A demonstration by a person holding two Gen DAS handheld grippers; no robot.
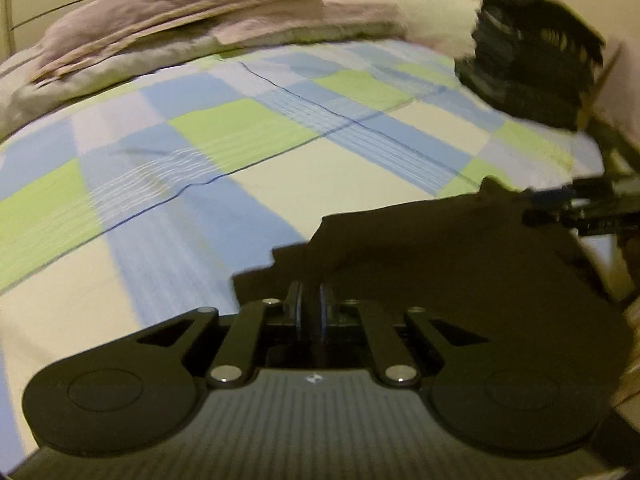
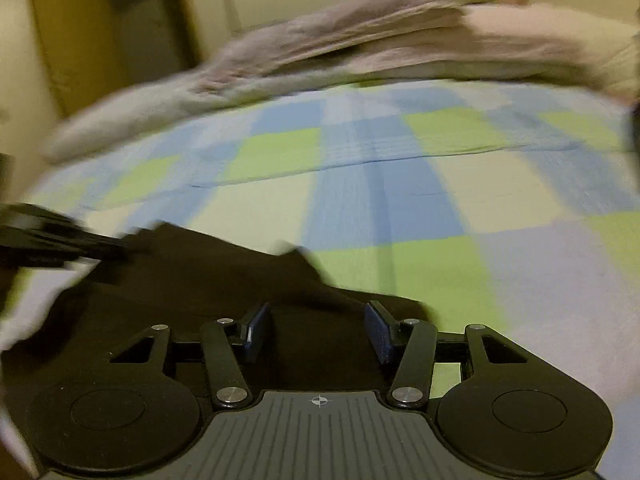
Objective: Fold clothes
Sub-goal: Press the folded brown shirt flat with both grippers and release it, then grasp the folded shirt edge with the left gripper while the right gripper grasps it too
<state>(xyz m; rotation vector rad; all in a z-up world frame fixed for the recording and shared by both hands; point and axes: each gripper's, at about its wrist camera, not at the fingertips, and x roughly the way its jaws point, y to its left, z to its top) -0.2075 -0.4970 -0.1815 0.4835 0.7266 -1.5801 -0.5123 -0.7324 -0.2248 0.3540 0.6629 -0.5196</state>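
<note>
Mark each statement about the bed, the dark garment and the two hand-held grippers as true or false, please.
1. The left hand-held gripper is closed on the dark garment. True.
2. The right hand-held gripper is closed. False: its jaws stand apart, above the dark garment.
3. The bed sheet has blue, green and pale checks. True.
4. The dark garment is already folded into a neat stack. False: it lies loosely spread.
5. A folded pinkish-grey blanket lies at the far end of the bed. True.
</note>
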